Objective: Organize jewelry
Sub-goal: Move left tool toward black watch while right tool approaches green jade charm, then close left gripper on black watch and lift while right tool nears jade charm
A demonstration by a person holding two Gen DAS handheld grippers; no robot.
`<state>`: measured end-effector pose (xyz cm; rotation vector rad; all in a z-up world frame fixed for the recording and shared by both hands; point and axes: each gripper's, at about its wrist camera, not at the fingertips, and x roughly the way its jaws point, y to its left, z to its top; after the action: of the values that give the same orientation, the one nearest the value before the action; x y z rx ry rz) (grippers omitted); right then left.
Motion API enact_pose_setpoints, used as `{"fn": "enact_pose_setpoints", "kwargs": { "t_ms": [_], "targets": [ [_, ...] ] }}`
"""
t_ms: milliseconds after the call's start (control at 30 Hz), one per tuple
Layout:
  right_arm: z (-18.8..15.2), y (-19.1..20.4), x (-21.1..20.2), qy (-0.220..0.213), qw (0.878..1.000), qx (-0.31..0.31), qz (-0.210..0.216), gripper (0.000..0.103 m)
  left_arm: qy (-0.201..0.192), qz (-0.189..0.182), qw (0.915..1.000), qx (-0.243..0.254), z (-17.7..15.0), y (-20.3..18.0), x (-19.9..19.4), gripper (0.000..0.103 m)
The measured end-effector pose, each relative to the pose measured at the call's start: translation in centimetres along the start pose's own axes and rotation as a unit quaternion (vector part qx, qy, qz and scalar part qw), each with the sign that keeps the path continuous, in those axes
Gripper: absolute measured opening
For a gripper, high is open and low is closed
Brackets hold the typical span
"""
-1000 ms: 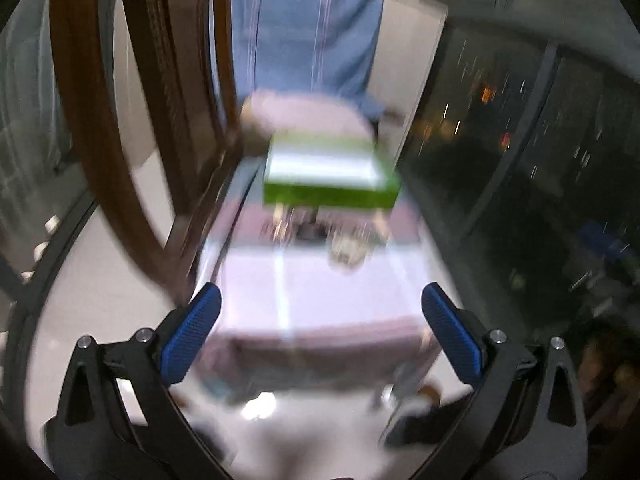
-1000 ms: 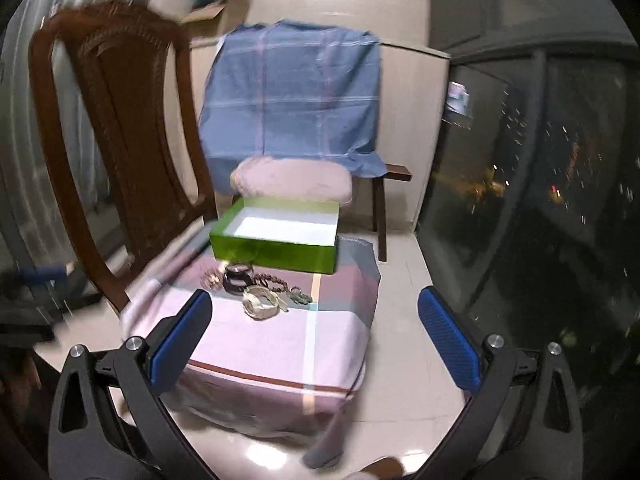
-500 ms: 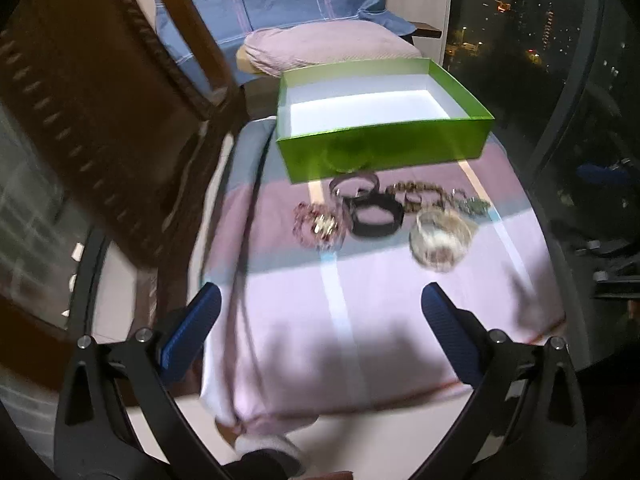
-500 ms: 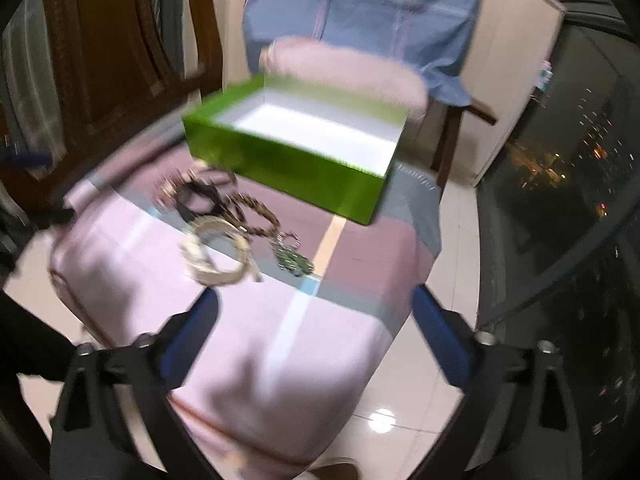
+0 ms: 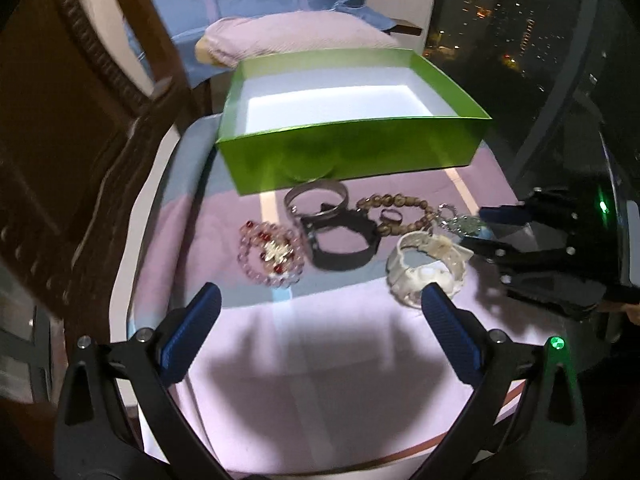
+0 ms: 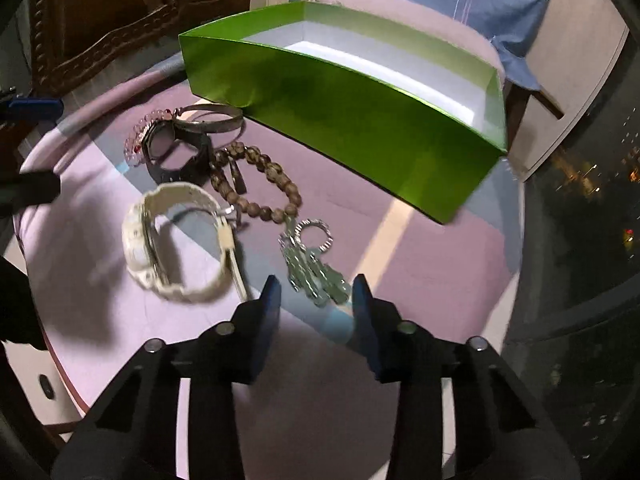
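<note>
The right hand-held gripper (image 6: pixel 316 312) hangs low over the table (image 6: pixel 400 360), its jaws partly apart after just closing in, with the near end of the green pendant (image 6: pixel 316 276) lying between the blue pads but not visibly pinched. The pendant looks light and stiff, a cluster of small glassy leaves on a silver ring (image 6: pixel 314 236); it could slip on smooth pads, so the thick leaf cluster seems the better place to take hold than the thin ring. Just to its left lies the white watch (image 6: pixel 176 256), a springy band that would take a grip across its strap. Beyond are the brown bead bracelet (image 6: pixel 256 188), loose and likely to drape, the black watch (image 6: pixel 176 156), a metal bangle (image 6: pixel 212 120) and a pink bead bracelet (image 5: pixel 270 252).

The left hand-held gripper (image 5: pixel 320 336) is held wide apart with nothing between its pads, back from the pink beads.

Behind the jewelry stands the green box (image 5: pixel 352 152), open-topped, its white inside showing nothing in it, so by my reading no piece is put away yet.
</note>
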<state>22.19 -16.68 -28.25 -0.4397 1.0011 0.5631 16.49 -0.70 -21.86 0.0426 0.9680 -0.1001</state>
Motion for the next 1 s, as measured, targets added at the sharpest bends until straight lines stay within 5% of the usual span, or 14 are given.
{"fn": "enact_pose_setpoints", "kwargs": {
  "t_ms": [333, 833, 933, 1000],
  "targets": [
    [0.3, 0.3, -0.9, 0.011, 0.999, 0.038, 0.033, 0.011, -0.006, -0.03, 0.9995, -0.003, 1.0, -0.3, 0.3, 0.099],
    [-0.9, -4.8, -9.8, -0.105, 0.981, 0.143, 0.083, 0.009, -0.007, -0.051, 0.9987, -0.003, 3.0, -2.3, 3.0, 0.099],
    [-1.0, -4.8, -10.1, -0.11, 0.98, 0.147, 0.083, 0.009, 0.004, -0.06, 0.9981, -0.014, 3.7, -2.9, 4.1, 0.095],
    [-1.0, -4.9, -10.1, -0.113, 0.979, 0.149, 0.084, 0.009, 0.013, -0.063, 0.9976, -0.024, 4.2, -3.3, 5.2, 0.082]
  ]
}}
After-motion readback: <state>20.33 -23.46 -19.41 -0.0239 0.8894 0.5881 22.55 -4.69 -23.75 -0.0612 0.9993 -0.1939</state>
